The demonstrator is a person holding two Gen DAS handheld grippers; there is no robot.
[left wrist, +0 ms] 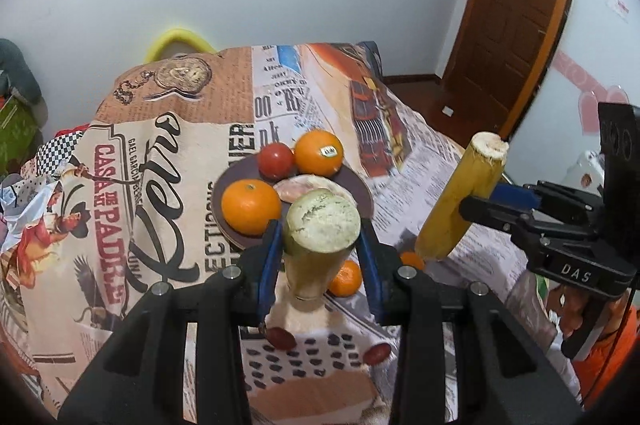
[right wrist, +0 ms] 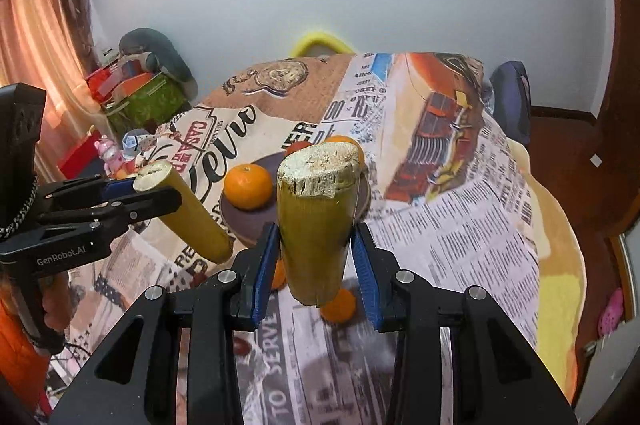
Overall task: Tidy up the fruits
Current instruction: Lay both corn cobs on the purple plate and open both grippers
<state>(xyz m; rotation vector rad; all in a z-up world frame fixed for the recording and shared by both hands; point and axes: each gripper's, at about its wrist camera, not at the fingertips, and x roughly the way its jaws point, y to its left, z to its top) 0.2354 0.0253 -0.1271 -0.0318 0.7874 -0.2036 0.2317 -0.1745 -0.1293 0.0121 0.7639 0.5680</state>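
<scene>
My left gripper (left wrist: 320, 237) is shut on a short yellow-green sugarcane piece (left wrist: 320, 225), held upright above the table with its cut end facing the camera. My right gripper (right wrist: 316, 237) is shut on a second sugarcane piece (right wrist: 316, 221), also lifted; in the left wrist view this piece (left wrist: 460, 201) tilts at the right in the right gripper (left wrist: 476, 201). Behind both stands a brown plate (left wrist: 360, 185) with two oranges (left wrist: 251, 207), a red tomato (left wrist: 275, 160) and a pinkish fruit (left wrist: 304, 185). The left gripper (right wrist: 160, 193) and its cane (right wrist: 192, 217) show at the left of the right wrist view.
Two small mandarins (left wrist: 346, 279) (left wrist: 412, 259) and two red dates (left wrist: 280, 337) lie on the printed tablecloth (left wrist: 160, 153) below the grippers. The cloth drops off at the right edge (right wrist: 540, 225). Clutter and a green box (right wrist: 148, 105) stand far left; a brown door (left wrist: 516, 17) is at the right.
</scene>
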